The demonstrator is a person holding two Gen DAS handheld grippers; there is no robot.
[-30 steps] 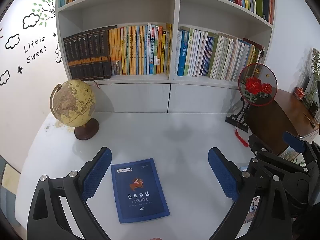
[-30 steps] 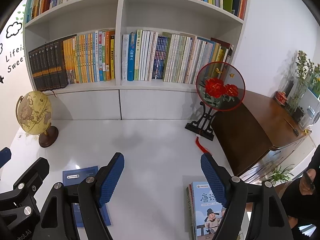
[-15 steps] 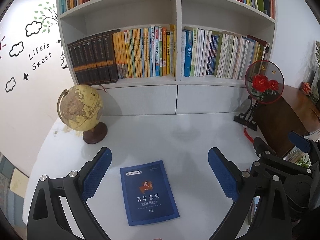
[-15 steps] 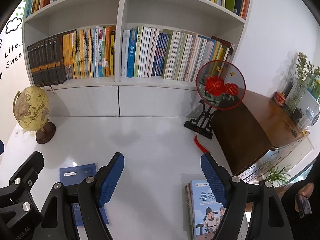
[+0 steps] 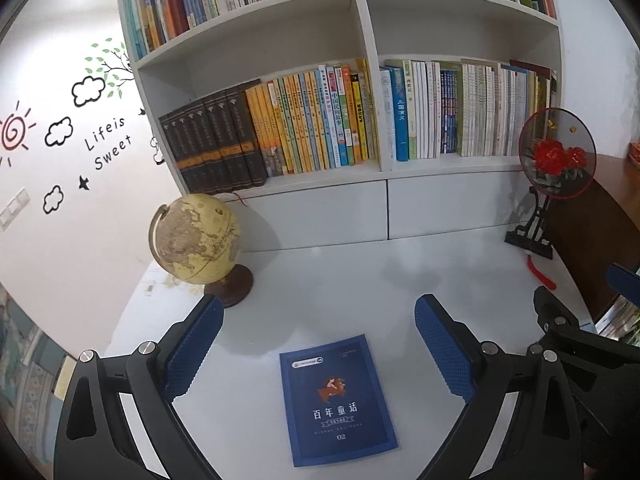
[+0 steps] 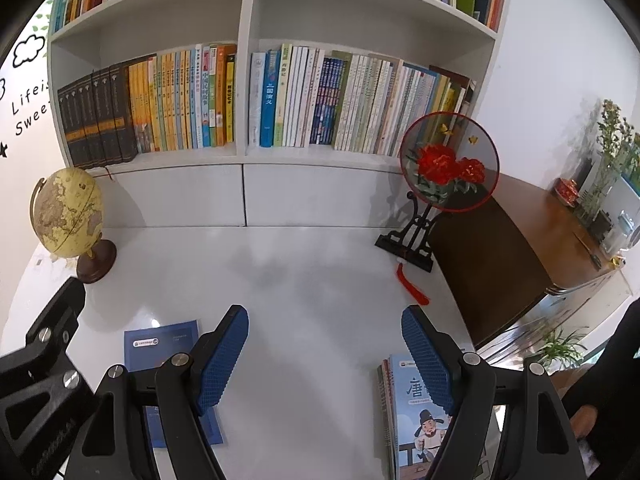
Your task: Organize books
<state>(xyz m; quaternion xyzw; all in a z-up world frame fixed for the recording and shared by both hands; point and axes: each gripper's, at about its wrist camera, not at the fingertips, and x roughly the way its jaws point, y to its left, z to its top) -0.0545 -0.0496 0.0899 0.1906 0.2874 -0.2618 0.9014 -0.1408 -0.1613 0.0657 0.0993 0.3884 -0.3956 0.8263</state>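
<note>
Blue book [image 5: 336, 400] flat on table [image 5: 340, 280]; bookshelf [image 5: 372, 80] compartments packed; both jaws spread, empty.

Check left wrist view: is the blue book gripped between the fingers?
No. The blue book lies flat on the white table, and the left gripper is open with both fingers clear of it.
</note>
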